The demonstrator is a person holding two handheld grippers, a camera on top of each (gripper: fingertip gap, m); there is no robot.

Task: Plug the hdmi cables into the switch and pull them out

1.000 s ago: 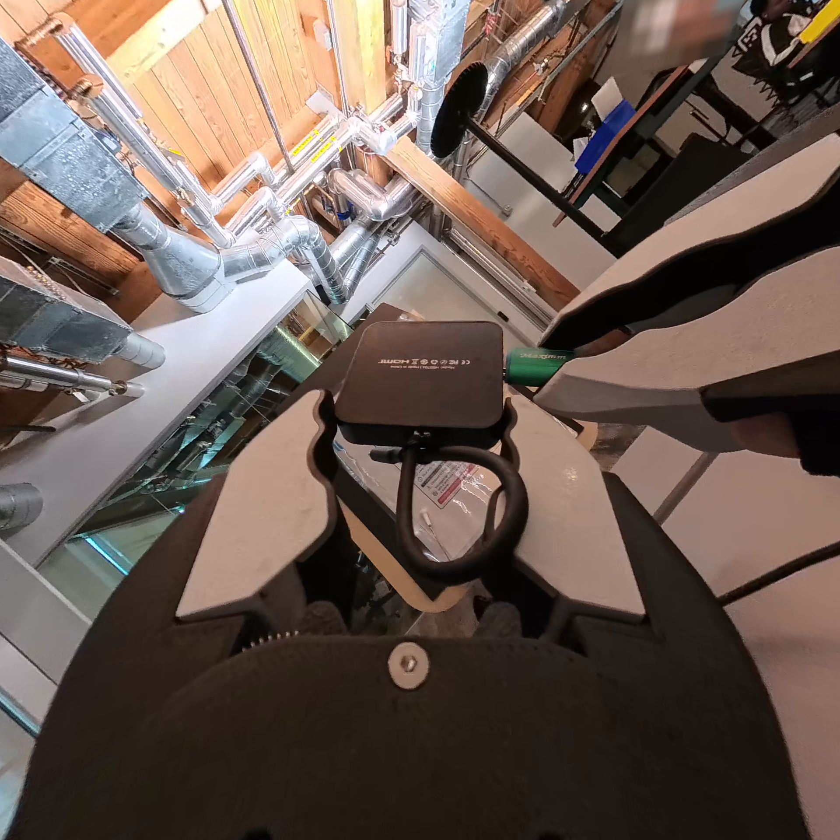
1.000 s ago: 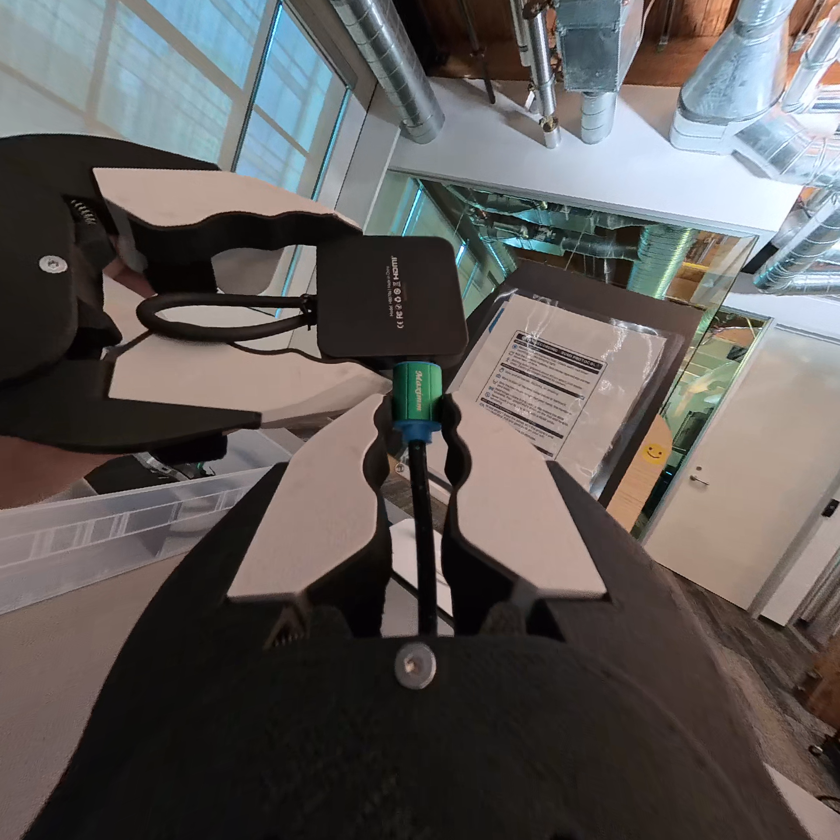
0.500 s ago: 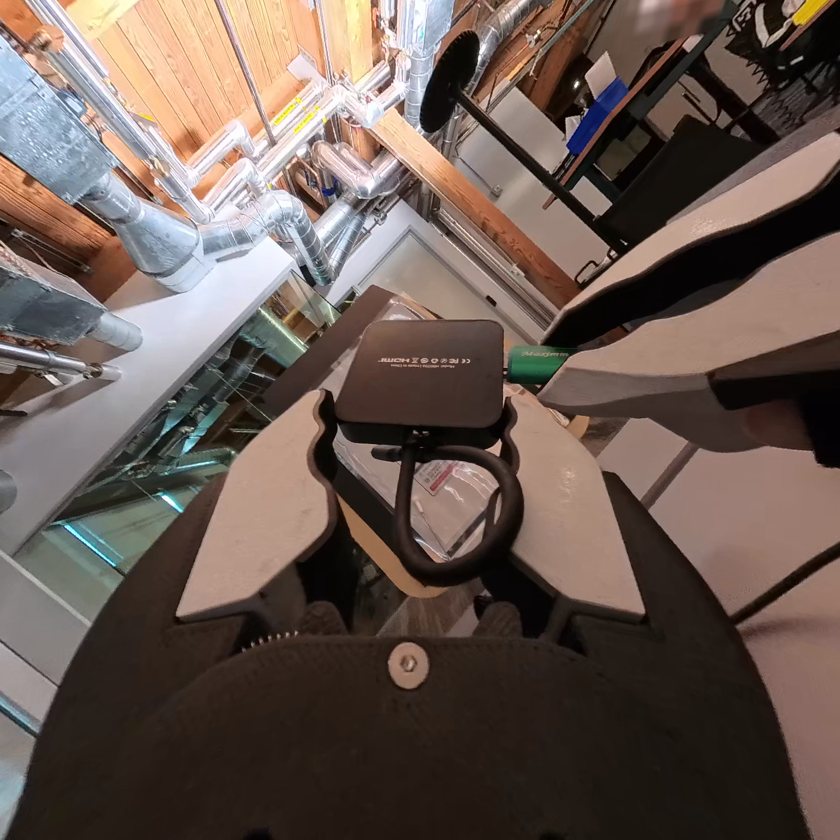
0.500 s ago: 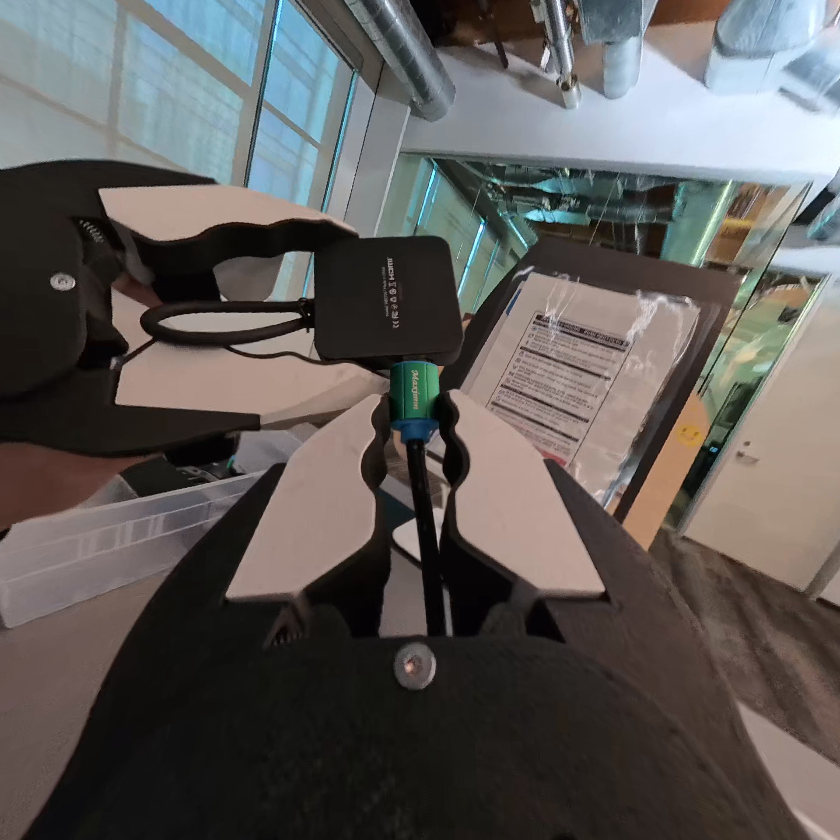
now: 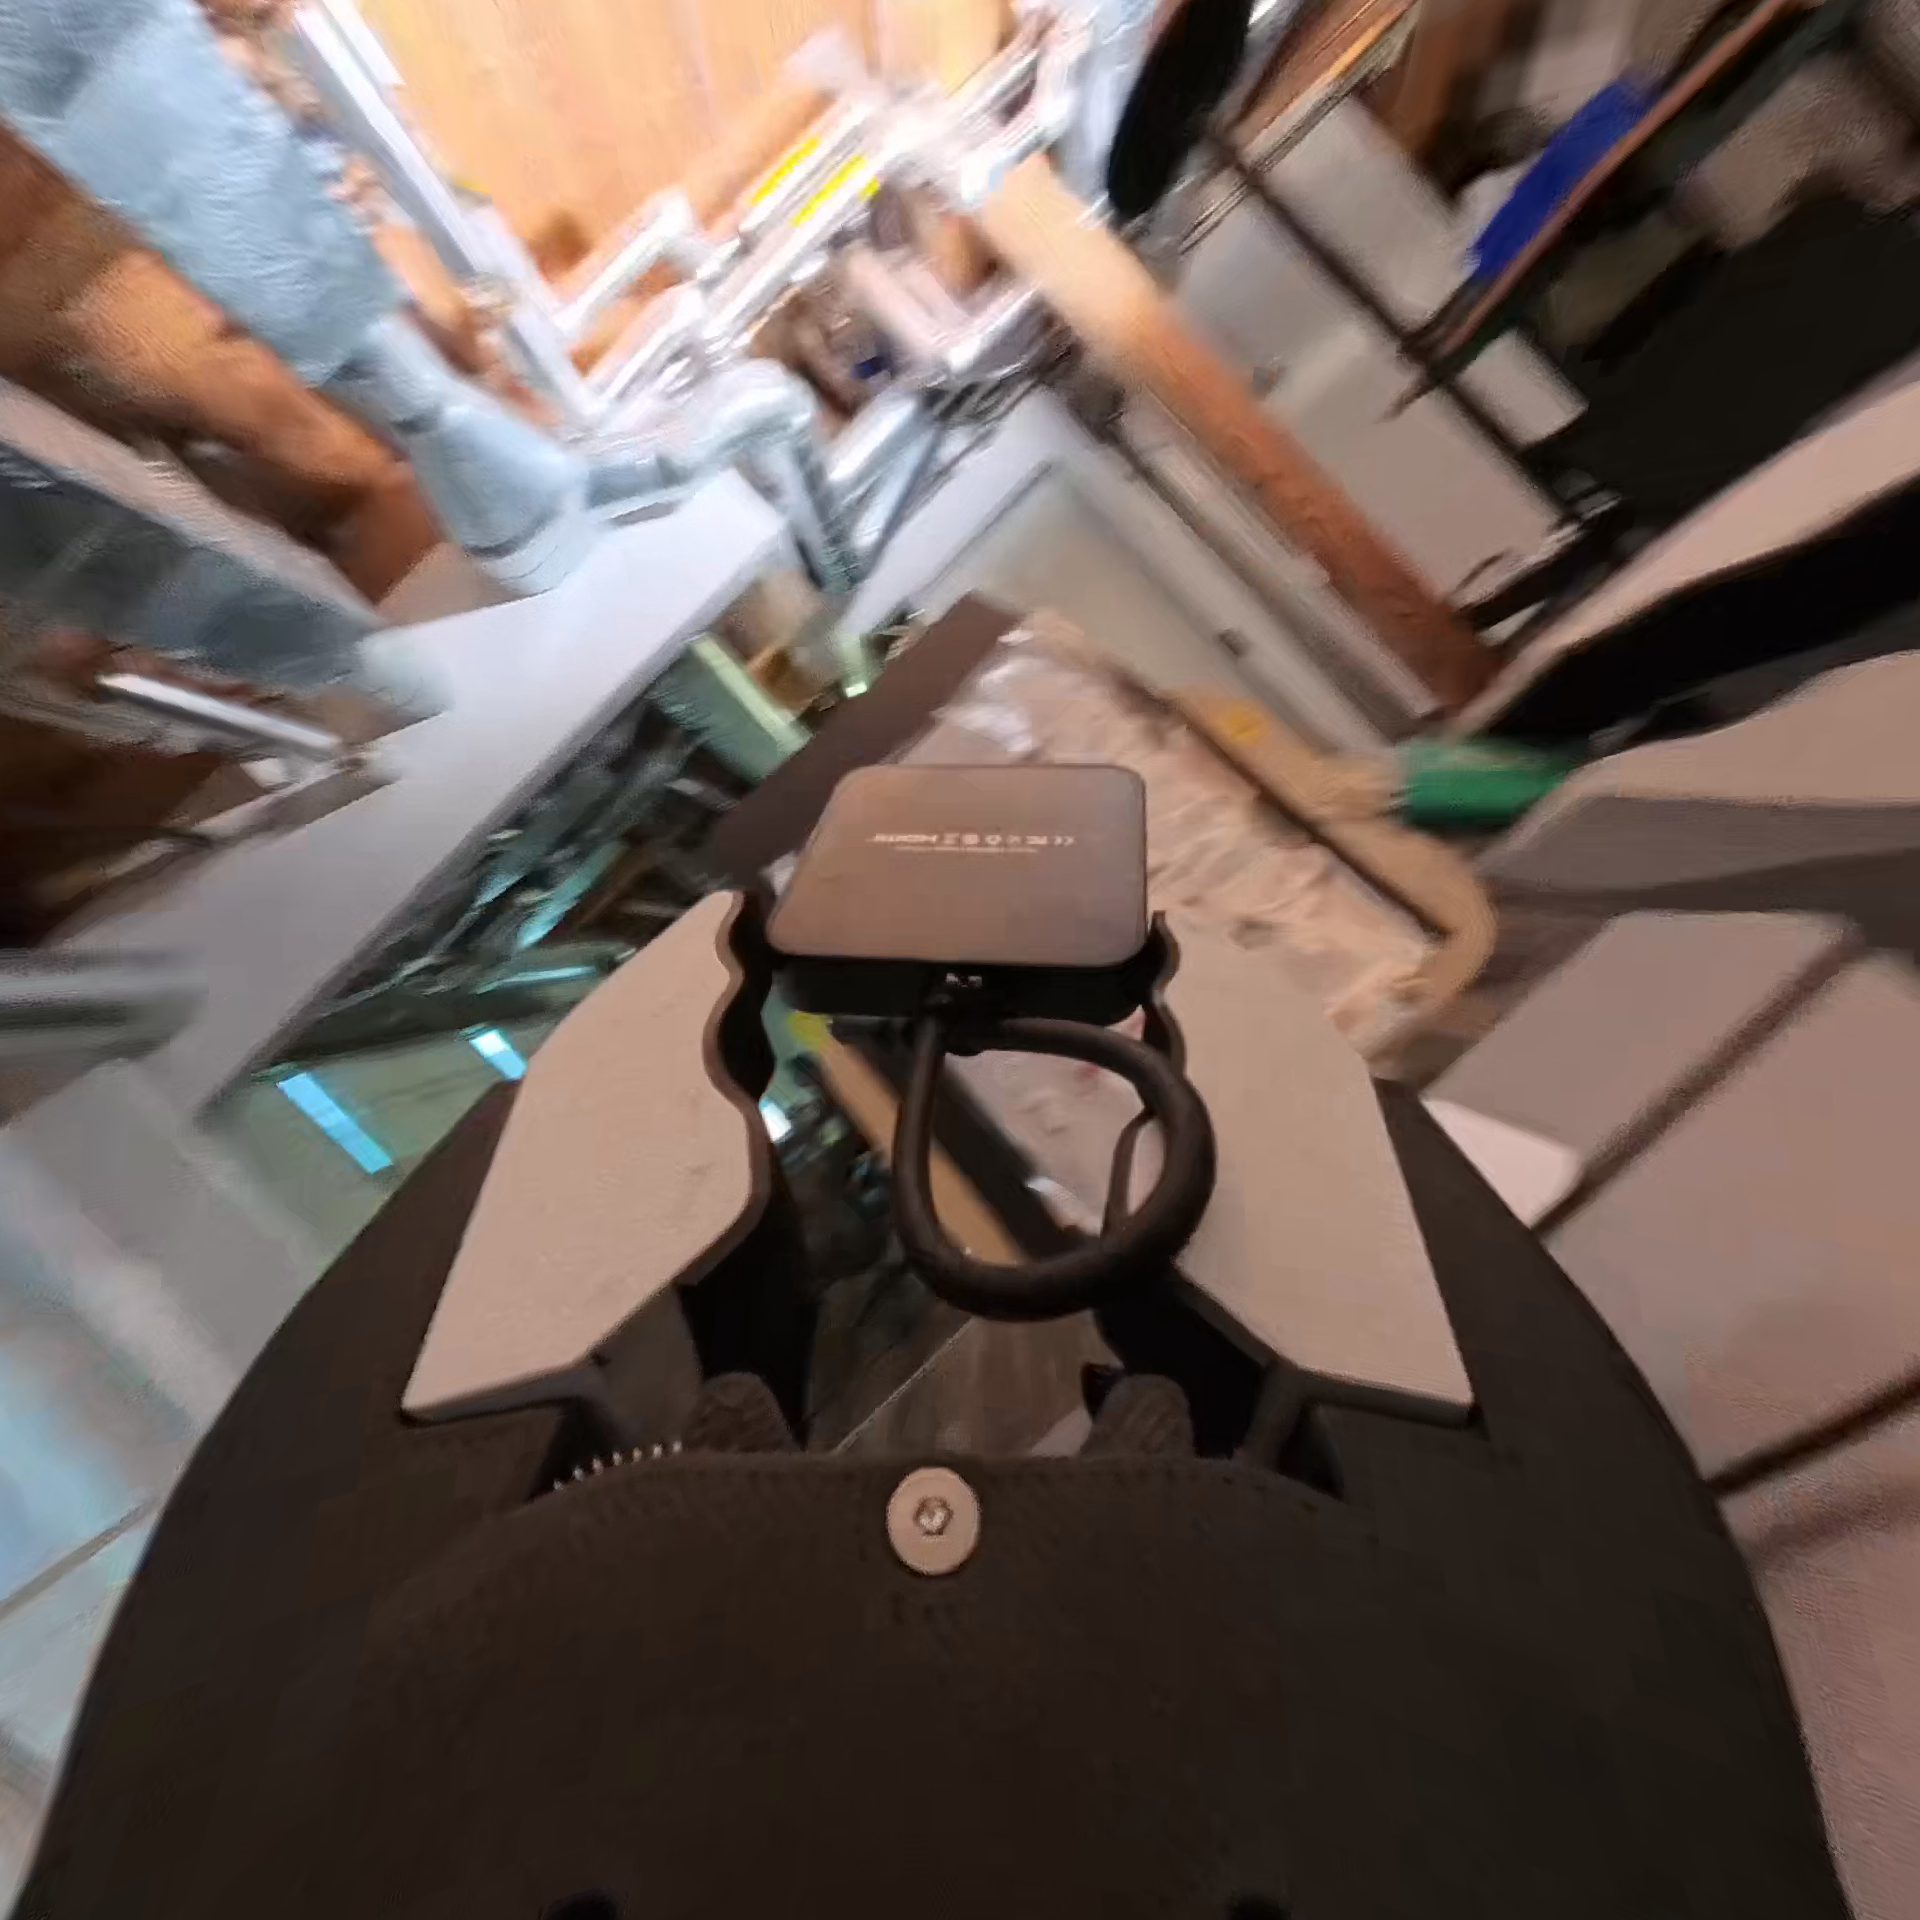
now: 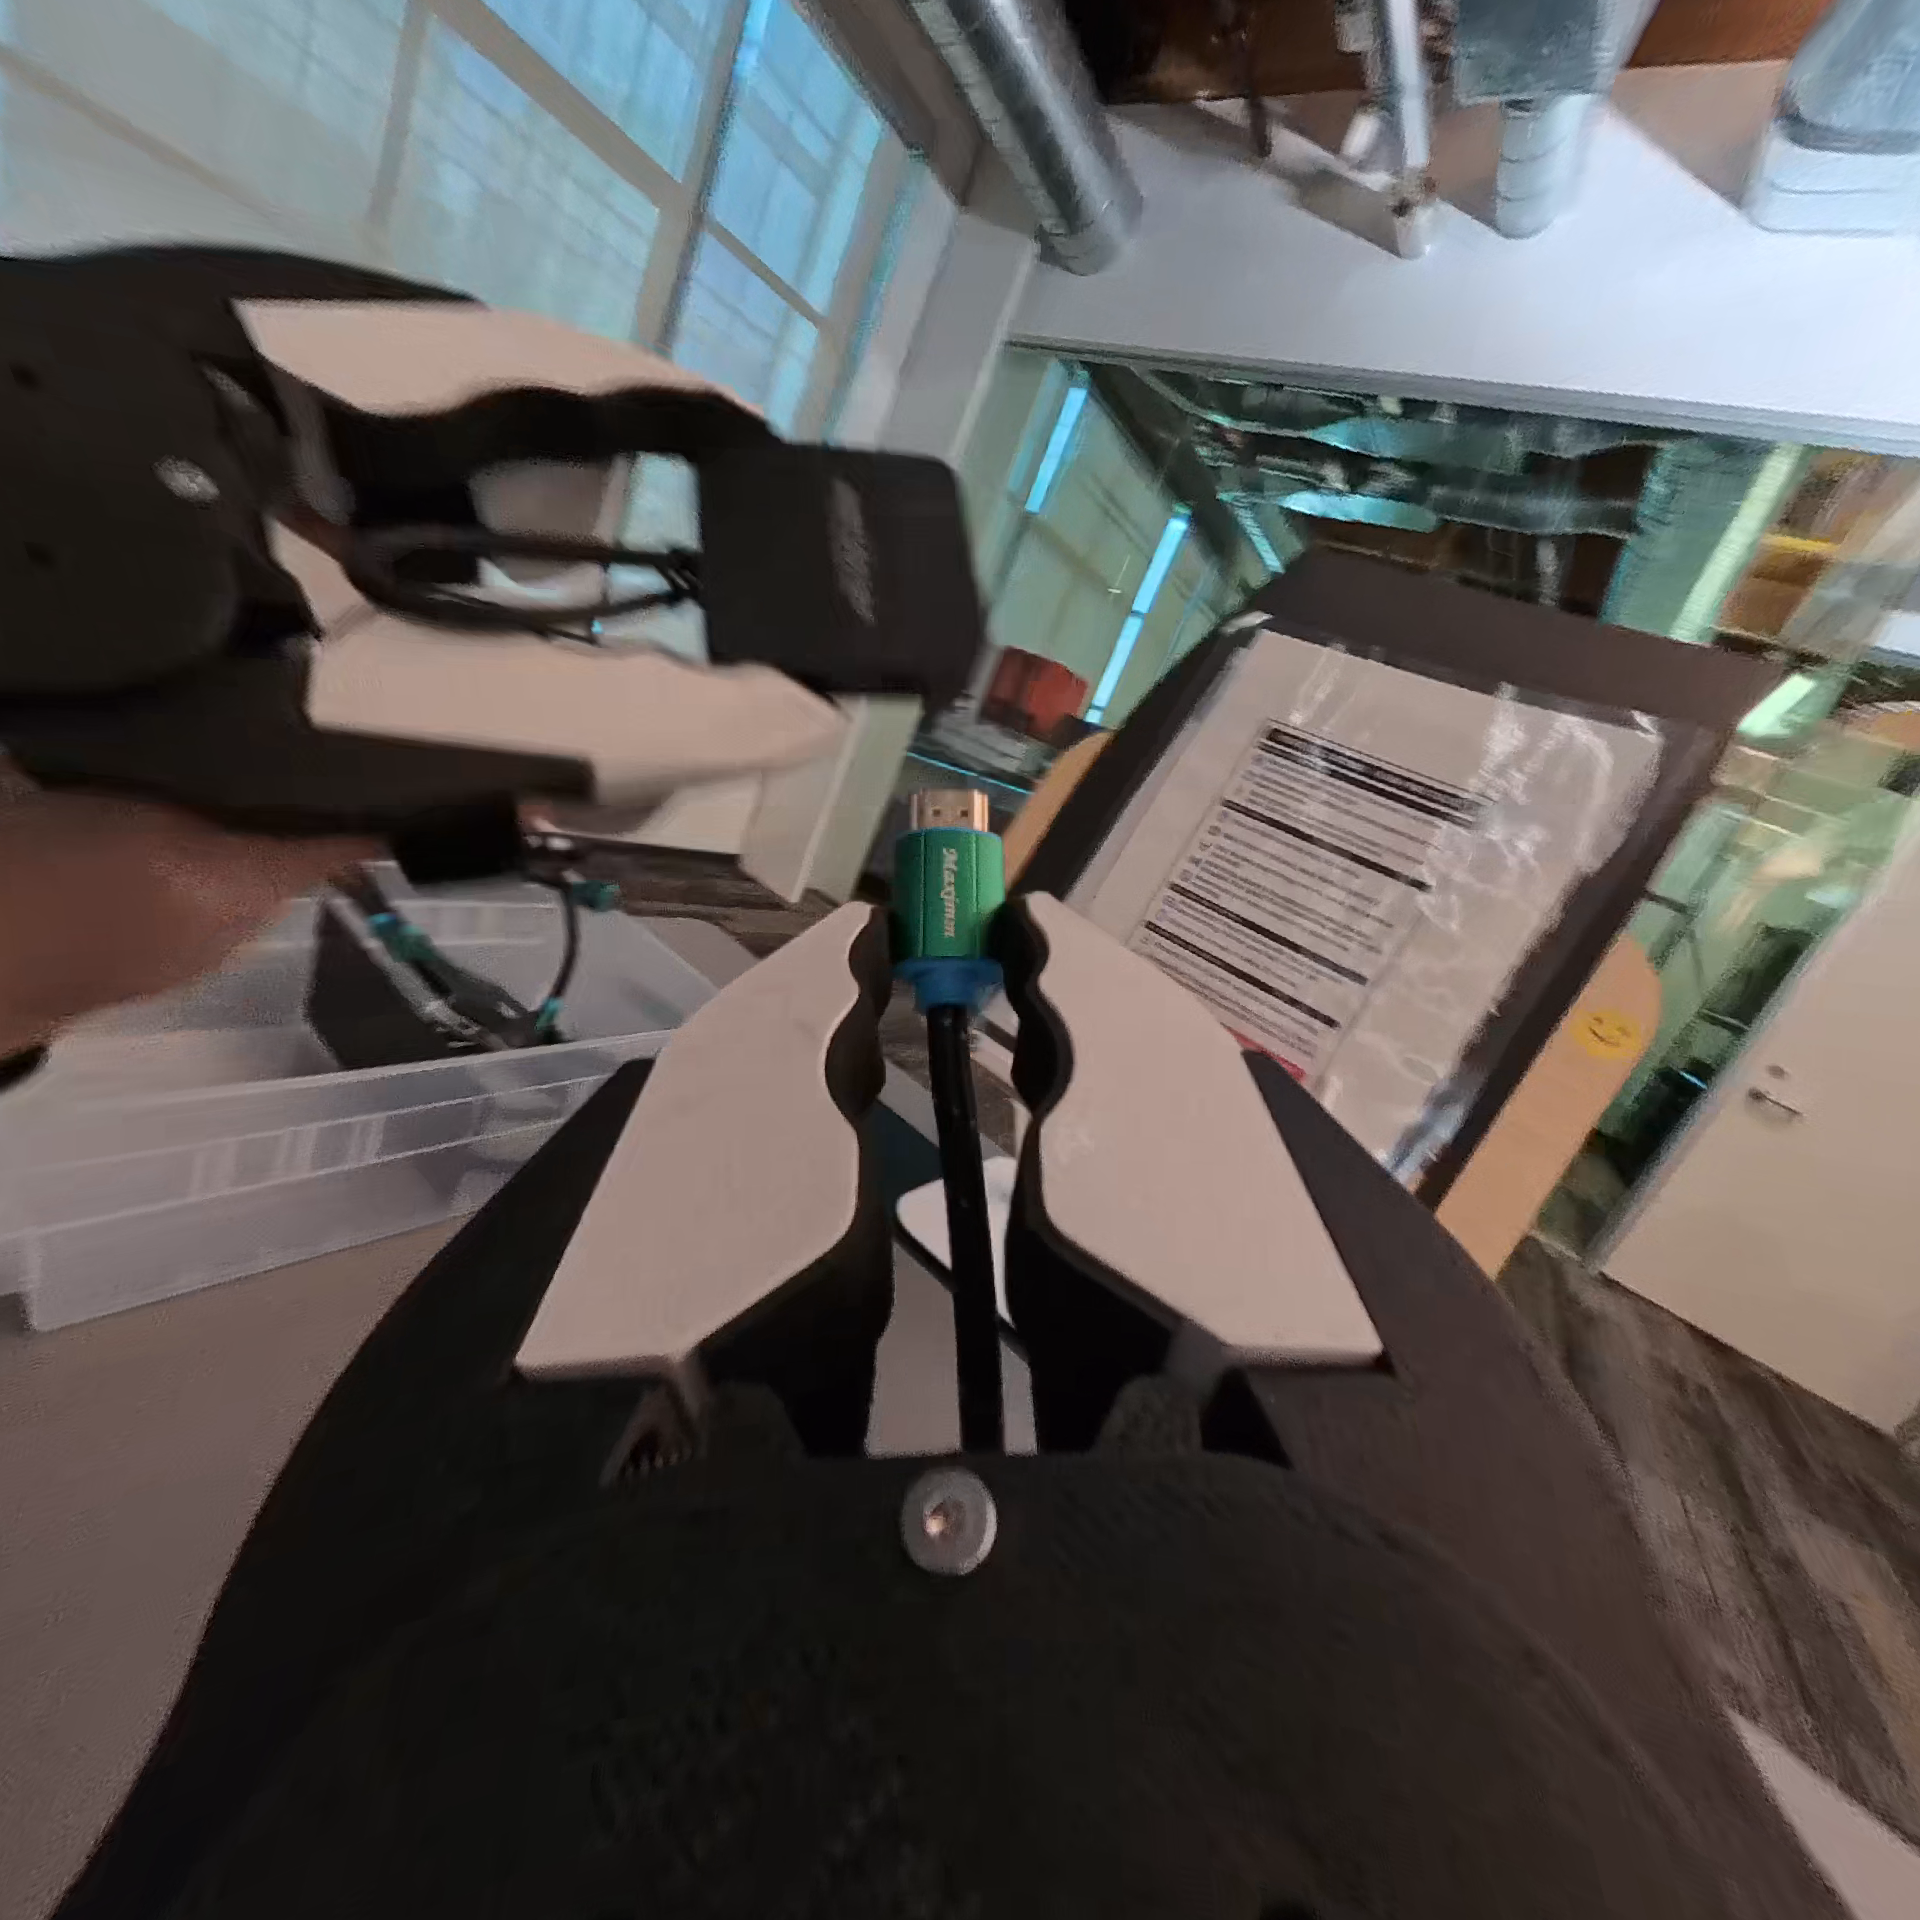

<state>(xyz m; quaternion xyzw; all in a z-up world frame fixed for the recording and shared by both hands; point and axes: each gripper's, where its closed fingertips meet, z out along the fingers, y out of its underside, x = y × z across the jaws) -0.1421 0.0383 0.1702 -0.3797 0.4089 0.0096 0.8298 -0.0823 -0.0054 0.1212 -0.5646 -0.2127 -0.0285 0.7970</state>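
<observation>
My left gripper is shut on a flat black HDMI switch, held in the air; its short black pigtail cable loops back between the fingers. My right gripper is shut on a green HDMI plug with a bare metal tip and a black cable running back between the fingers. The plug is out of the switch, with a clear gap between them. The switch and left gripper show blurred at upper left in the right wrist view. The green plug shows blurred at right in the left wrist view.
A clear plastic bin with cables inside sits on the grey table at left. A black-framed board with a plastic-wrapped printed sheet stands ahead. Ducts and pipes run overhead. A white door is at right.
The green plug was seated in the switch's side port; now it is pulled out and the two grippers have moved apart. Both views are motion-blurred.
</observation>
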